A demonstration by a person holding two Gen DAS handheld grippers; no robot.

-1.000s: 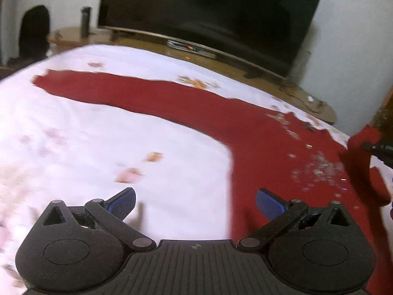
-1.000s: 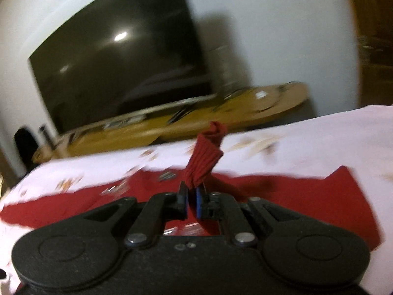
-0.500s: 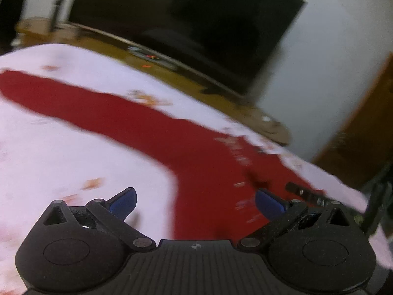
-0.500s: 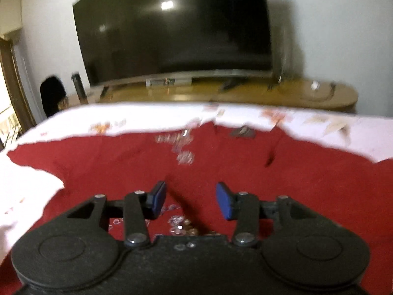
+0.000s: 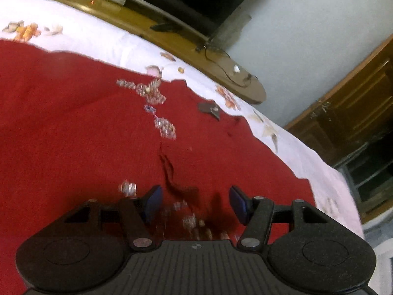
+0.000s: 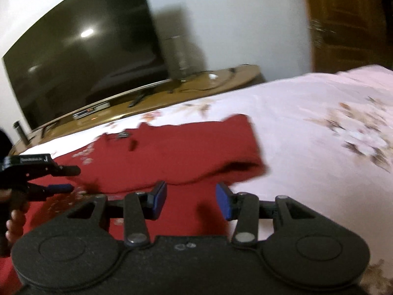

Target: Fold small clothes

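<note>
Red garment (image 5: 73,127) spread flat on a bed covered by a white floral sheet (image 5: 103,36); filling most of the left wrist view from about 9 o'clock through centre. Sparkly beaded decoration (image 5: 152,93) running down its front, toward 12 o'clock from the left gripper (image 5: 195,202). Small dark tag (image 5: 208,108) at the neckline, around 1 o'clock. A dark crease in the cloth (image 5: 169,169) just ahead of the blue pads.

Left gripper low over the garment, fingers (image 5: 153,202) apart and closing, red cloth lying between and beneath them; pads not seen pressing on any fold. Same gripper visible in the right wrist view at 9 o'clock (image 6: 66,179), held by a hand (image 6: 14,221), tips over the beaded area.

Right gripper (image 6: 191,202) near the garment's edge, fingers (image 6: 158,200) parted about halfway, nothing pinched; red fabric under the left pad, white sheet beyond the right one. A folded-over sleeve (image 6: 221,147) lying at 12 to 1 o'clock, its rounded fold toward the gripper.

Beyond the bed, at 11 o'clock, a large dark television (image 6: 81,59) on a long wooden stand (image 6: 196,83). Wooden door (image 6: 348,19) at 2 o'clock. Heavy blur on the sheet's far right.
</note>
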